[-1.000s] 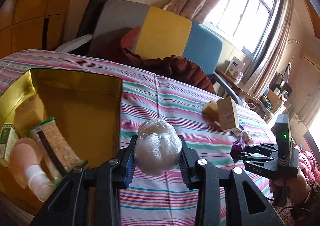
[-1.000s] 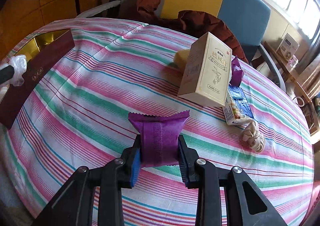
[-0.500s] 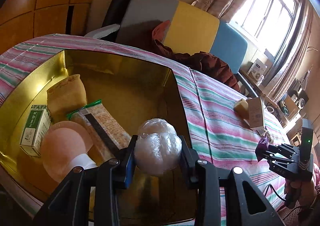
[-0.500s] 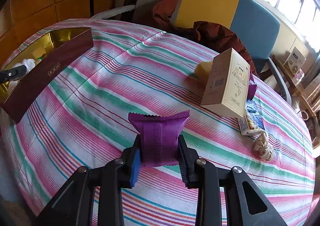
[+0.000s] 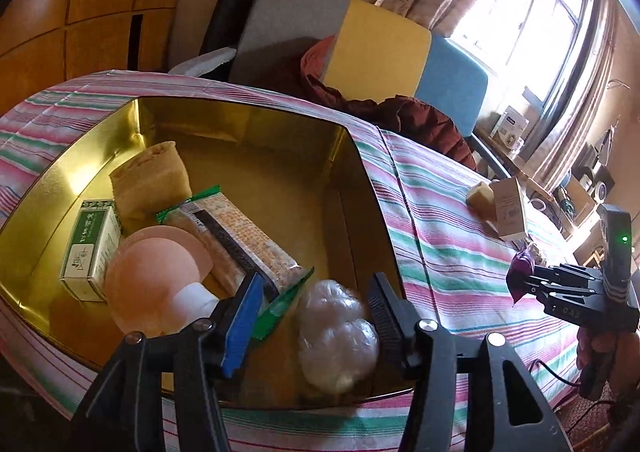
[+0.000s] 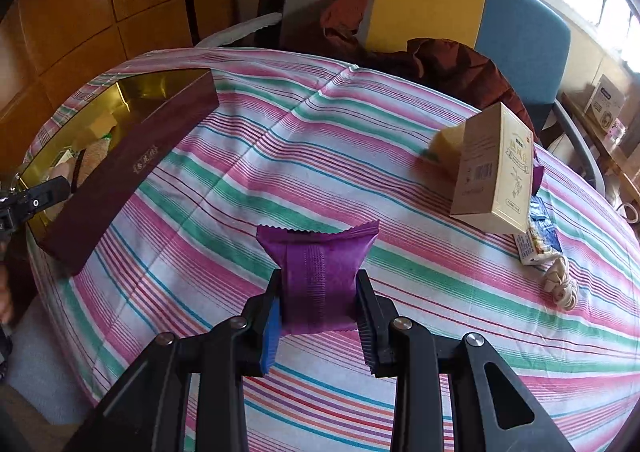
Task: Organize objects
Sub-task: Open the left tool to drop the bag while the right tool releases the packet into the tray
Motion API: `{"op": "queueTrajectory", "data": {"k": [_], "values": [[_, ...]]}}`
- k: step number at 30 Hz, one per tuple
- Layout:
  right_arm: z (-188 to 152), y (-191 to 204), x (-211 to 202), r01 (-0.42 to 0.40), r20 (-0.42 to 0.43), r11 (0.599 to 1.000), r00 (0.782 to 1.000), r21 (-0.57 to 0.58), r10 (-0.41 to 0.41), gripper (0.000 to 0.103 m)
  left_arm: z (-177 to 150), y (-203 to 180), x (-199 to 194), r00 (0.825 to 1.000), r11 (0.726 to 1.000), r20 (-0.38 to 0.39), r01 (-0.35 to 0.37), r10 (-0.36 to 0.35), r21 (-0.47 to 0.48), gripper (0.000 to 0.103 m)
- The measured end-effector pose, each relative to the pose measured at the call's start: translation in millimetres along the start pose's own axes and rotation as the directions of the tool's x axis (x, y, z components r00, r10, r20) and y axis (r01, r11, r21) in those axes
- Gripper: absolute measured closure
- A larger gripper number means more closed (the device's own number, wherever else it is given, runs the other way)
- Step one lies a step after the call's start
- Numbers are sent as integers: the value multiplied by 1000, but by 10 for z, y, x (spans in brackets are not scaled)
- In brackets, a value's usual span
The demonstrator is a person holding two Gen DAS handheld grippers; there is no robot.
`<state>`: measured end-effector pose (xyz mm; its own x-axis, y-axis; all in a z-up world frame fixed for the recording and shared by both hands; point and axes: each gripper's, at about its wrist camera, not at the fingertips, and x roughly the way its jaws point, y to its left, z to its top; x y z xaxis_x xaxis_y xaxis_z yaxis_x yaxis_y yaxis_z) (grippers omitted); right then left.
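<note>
Your left gripper [image 5: 316,304] has just been opening: the clear-plastic-wrapped white bundle [image 5: 338,336] sits loose between its jaws over the gold-lined box [image 5: 244,119]. Only your right view shows the box's maroon outer wall and your right gripper [image 6: 318,318] clamping the purple foil packet [image 6: 318,276] above the striped tablecloth [image 6: 320,155].

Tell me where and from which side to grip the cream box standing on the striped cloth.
Grip the cream box across its two broad faces, near the top, coming down from above. It stands upright and is thin that way, so the jaws should span it. The yellow block crowds its far-left side and the blue-white packet its near-right base, so a low or side approach looks awkward.
</note>
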<state>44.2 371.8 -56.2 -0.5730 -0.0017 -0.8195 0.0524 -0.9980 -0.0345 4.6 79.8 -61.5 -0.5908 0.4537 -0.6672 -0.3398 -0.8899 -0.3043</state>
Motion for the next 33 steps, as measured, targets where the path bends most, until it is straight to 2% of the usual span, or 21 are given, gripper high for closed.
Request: {"op": "queueTrajectory", "data": {"k": [5, 8, 11, 14, 21, 26, 33], "values": [[161, 312, -69, -51, 31, 998, 998, -27, 52, 70, 69, 113, -120, 999, 999, 35, 1, 0, -54, 47], [263, 523, -95, -86, 46, 995, 995, -44, 88, 70, 107, 166, -216, 998, 998, 59, -36, 39, -48, 47], [359, 747, -100, -122, 53, 991, 991, -56, 125, 70, 128, 285, -295, 994, 993, 85, -63, 72, -104, 47], [466, 955, -81, -158, 55, 985, 985, -66, 162, 70, 145, 409, -315, 989, 980, 75, -111, 125, -167, 47], [785, 1421, -61, -247, 72, 966, 965, -75, 252, 70, 126, 563, -324, 986, 962, 54, -143, 160, -235, 46], [977, 1759, 83, -259, 63, 959, 962, -113, 267, 70, 128, 545, -322, 986, 963, 59, -136, 153, -231, 46], [1083, 2040, 374, -225, 19, 961, 973, -159, 231, 70, 140, 587, -315, 986, 957, 56, -138, 158, -256, 47]]}}
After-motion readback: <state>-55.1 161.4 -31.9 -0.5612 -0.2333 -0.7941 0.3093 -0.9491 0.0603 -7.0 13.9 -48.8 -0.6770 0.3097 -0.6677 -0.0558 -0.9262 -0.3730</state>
